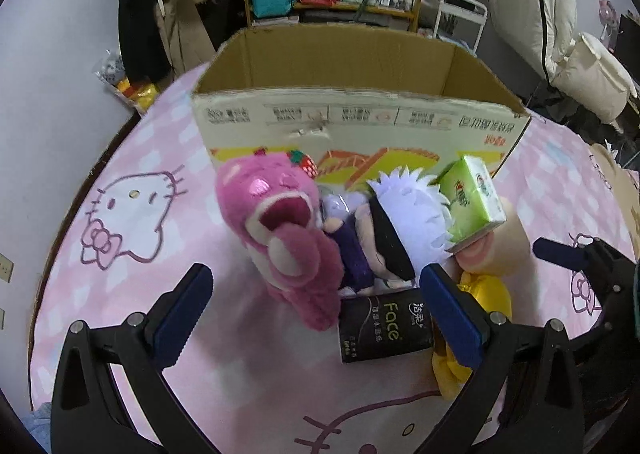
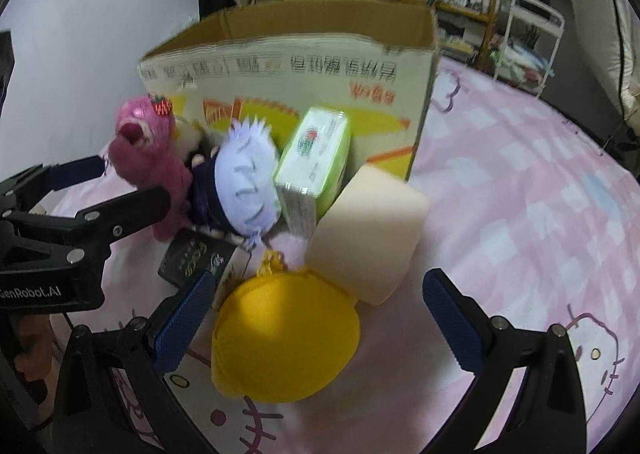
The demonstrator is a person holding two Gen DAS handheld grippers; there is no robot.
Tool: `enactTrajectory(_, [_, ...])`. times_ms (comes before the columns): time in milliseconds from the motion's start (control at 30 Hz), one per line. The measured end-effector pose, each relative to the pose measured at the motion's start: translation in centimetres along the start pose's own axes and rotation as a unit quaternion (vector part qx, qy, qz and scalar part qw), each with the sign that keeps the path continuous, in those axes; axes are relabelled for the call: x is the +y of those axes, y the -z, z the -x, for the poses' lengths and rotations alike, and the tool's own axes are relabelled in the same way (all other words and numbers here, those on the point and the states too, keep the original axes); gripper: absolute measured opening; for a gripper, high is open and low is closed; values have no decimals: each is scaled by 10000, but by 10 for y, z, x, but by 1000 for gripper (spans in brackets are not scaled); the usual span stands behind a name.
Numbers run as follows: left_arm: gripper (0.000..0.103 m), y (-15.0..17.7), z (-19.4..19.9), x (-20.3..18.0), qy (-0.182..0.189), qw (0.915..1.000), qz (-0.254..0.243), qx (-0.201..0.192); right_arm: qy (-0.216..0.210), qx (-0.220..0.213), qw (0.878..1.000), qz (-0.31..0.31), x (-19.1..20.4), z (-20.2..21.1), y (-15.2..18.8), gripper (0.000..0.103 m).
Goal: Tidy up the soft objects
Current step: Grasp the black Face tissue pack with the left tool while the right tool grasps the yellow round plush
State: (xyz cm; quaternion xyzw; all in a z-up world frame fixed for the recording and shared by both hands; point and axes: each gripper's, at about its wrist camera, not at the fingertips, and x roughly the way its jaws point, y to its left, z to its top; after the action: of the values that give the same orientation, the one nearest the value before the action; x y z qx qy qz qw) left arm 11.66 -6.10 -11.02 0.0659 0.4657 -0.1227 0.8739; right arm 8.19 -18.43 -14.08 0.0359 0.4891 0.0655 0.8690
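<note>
Both grippers spread, empty: left gripper [image 1: 316,306] near pink plush bear [image 1: 280,230], right gripper [image 2: 320,310] over yellow plush [image 2: 284,338] on bed, before cardboard box [image 1: 360,125]. Soft, light; pinch mid-body.

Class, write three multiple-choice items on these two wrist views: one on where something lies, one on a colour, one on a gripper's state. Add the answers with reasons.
1. Where does the pink plush bear stand?
A. inside the cardboard box
B. on the bed cover in front of the cardboard box
C. on the shelf

2. What colour is the tissue pack leaning on the box?
A. green and white
B. red
C. blue

3. How is the right gripper?
A. shut on the bear
B. shut on nothing
C. open

Answers: 1 B, the bear stands outside the box's front wall; 2 A, its wrapper is green and white; 3 C, its fingers are spread wide either side of the yellow plush.
</note>
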Motion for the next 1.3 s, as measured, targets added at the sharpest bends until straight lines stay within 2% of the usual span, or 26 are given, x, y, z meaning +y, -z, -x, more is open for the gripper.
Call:
enactTrajectory(233, [102,5,-15,-3,215,9992,-1,335,-182,354,9991,114,4,-13,4,103])
enactTrajectory(467, [102,13,-31,-17,321,9964,-273,733,-200,739,9966,298,14,-32,17,103])
enactTrajectory(533, [102,15,-34,-19,353,9956,-310,814,-316,859,9956,217,12,-35,19,103])
enactTrajectory(667, [102,17,-41,-19,432,9938,-274,983,-524,977,9938,115,10,-42,24,95])
enactTrajectory(933, [101,24,-51,-19,494,9917,-188,1173,-652,1035,9923,198,15,-46,23,90])
enactTrajectory(1033, [84,26,-52,-12,759,9887,-8,1289,-642,1028,9924,225,14,-48,23,89])
enactTrajectory(1133, [78,28,-51,-9,875,9875,85,1310,-642,1056,9921,199,13,-46,19,89])
enactTrajectory(1200, [71,29,-49,-3,957,9864,108,1329,-630,1066,9921,192,12,-43,17,89])
enactTrajectory(1233, [61,30,-49,-2,1096,9843,160,1372,-612,1063,9922,205,13,-43,18,88])
enactTrajectory(1300, [62,30,-48,-2,1074,9846,157,1369,-568,1057,9925,238,14,-41,17,88])
